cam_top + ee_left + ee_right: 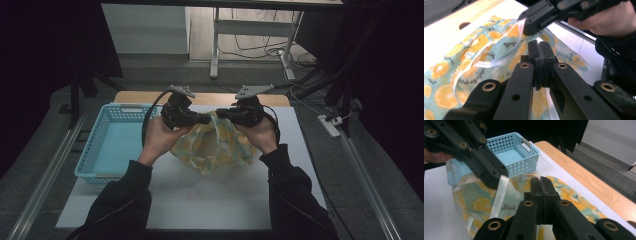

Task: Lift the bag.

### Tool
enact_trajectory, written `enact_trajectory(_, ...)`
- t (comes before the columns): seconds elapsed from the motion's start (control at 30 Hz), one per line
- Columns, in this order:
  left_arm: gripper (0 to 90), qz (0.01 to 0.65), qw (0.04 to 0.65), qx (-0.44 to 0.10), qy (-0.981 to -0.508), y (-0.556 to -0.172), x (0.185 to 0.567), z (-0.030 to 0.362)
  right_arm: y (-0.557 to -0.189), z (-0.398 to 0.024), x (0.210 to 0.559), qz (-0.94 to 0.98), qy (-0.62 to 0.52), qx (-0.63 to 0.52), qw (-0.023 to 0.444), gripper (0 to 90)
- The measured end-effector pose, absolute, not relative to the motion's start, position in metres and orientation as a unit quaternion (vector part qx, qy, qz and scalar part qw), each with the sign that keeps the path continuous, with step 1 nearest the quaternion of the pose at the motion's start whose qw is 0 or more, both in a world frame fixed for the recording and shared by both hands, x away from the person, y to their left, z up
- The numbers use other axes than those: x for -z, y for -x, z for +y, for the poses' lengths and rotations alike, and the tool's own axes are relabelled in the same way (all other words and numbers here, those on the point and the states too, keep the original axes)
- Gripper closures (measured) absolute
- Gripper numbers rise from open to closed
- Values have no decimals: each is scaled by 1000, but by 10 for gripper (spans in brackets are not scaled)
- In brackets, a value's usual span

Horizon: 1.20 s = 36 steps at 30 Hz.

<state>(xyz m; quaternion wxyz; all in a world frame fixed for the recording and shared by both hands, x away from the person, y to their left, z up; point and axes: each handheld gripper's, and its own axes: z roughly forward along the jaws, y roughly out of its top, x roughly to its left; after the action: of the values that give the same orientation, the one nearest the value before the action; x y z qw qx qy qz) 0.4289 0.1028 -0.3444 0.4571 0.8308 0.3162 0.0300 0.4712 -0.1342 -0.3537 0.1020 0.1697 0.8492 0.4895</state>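
Cloth bag (212,145): soft, orange-slice print, crumpled, lifted at worktop (200,195) centre; far folds hidden. Left gripper (206,119) and right gripper (220,113): jaws clamped on its white rim. Perforated blue plastic basket (102,150) left.

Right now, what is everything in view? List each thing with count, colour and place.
Bag: one, pale blue-green with orange slices, held up over the table's middle by its top edge.
Basket: one, light blue, perforated, on the table's left side.
Table: one, white cover over a wooden top.
Left gripper: one, black, jaws shut on the bag.
Right gripper: one, black, jaws shut on the bag.
Hands: two, dark sleeves, entering from the bottom of the high view.
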Motion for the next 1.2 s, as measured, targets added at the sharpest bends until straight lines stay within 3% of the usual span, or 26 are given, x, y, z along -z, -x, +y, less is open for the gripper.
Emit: enact_trajectory(1.2, 900, 325, 523, -79, -784, -450, 251, 121, -474, -133, 263, 817, -165, -536, 137, 900)
